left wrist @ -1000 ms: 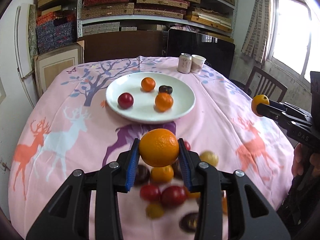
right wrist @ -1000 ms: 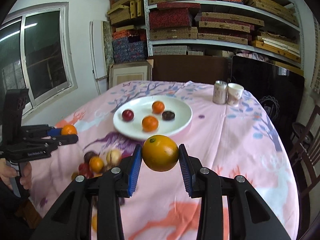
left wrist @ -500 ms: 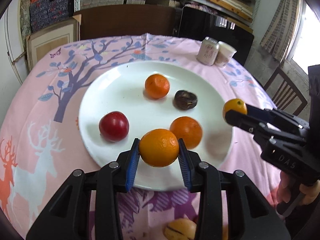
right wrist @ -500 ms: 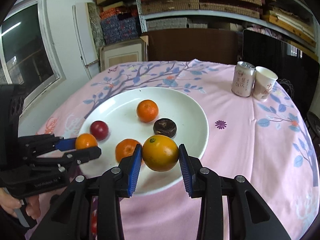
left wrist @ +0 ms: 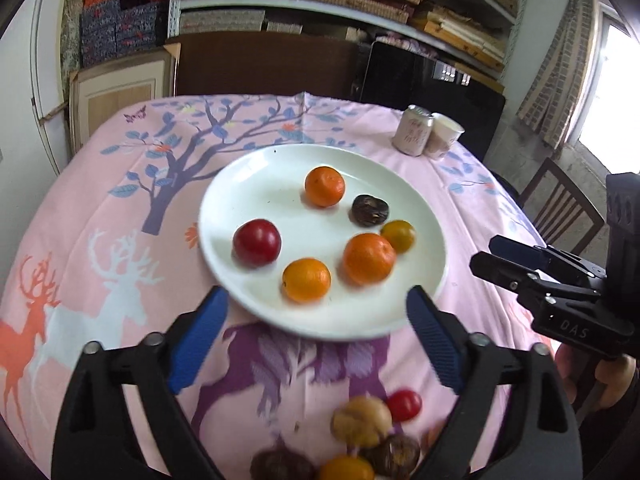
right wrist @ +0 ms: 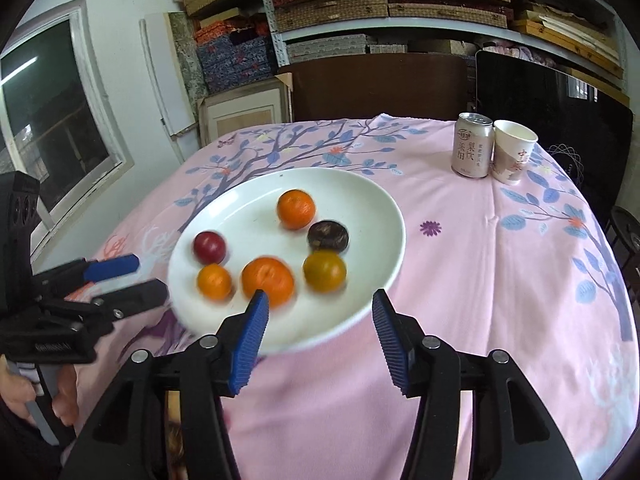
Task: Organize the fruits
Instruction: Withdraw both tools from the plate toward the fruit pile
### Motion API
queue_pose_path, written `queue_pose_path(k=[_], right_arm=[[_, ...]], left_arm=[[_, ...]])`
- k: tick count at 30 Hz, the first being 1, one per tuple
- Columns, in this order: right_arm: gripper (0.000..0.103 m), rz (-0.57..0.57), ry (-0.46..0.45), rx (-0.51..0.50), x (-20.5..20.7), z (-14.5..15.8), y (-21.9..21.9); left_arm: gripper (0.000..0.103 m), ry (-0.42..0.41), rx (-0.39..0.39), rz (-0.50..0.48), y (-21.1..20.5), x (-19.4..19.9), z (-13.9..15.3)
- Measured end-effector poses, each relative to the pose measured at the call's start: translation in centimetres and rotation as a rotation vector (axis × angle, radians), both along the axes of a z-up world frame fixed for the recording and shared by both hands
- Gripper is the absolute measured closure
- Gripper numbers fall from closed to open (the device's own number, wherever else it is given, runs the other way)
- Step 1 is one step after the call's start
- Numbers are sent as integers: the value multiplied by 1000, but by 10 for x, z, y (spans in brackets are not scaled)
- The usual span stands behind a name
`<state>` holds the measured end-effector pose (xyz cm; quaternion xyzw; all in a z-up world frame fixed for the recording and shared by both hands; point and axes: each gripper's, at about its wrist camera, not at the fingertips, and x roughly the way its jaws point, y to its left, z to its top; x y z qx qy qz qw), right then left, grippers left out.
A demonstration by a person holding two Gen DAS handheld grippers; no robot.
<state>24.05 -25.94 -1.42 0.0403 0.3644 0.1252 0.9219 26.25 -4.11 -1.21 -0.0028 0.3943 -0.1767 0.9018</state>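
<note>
Six fruits (left wrist: pixel 306 286) on white plate (left wrist: pixel 248 184); can (right wrist: pixel 473 145), cup (right wrist: pixel 513 151) beyond; both grippers (left wrist: pixel 316 336) (right wrist: pixel 318 338) opening, empty.

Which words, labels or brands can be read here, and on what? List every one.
"DAS": on the body of the right gripper, seen from the left wrist.
"梨饮" and "美阳" (second uncertain): on the drink can.
Red characters on the paper cup: too small to read.
Lettering on the left gripper: too blurred.

On the white plate (left wrist: pixel 248 184) lie six fruits: three oranges (left wrist: pixel 324 186), one red plum (left wrist: pixel 256 242), one dark fruit (left wrist: pixel 370 210) and one yellow-green fruit (left wrist: pixel 398 235). Beside stand one can (right wrist: pixel 473 145) and one paper cup (right wrist: pixel 513 151).
</note>
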Motion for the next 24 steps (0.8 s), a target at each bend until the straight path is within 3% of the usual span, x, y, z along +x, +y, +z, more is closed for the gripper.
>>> queue_pose_path(k=[4, 10, 14, 24], right_arm=[[40, 41, 8, -4, -60, 1, 1], [36, 146, 7, -36, -155, -13, 23], [36, 193, 10, -52, -194, -29, 39], [36, 208, 49, -77, -209, -58, 66]], left_arm=[[10, -42, 42, -34, 17, -60, 2], [10, -1, 52, -73, 41, -138, -22], [10, 7, 80, -84, 48, -180, -39], [10, 8, 100, -86, 40, -214, -51]])
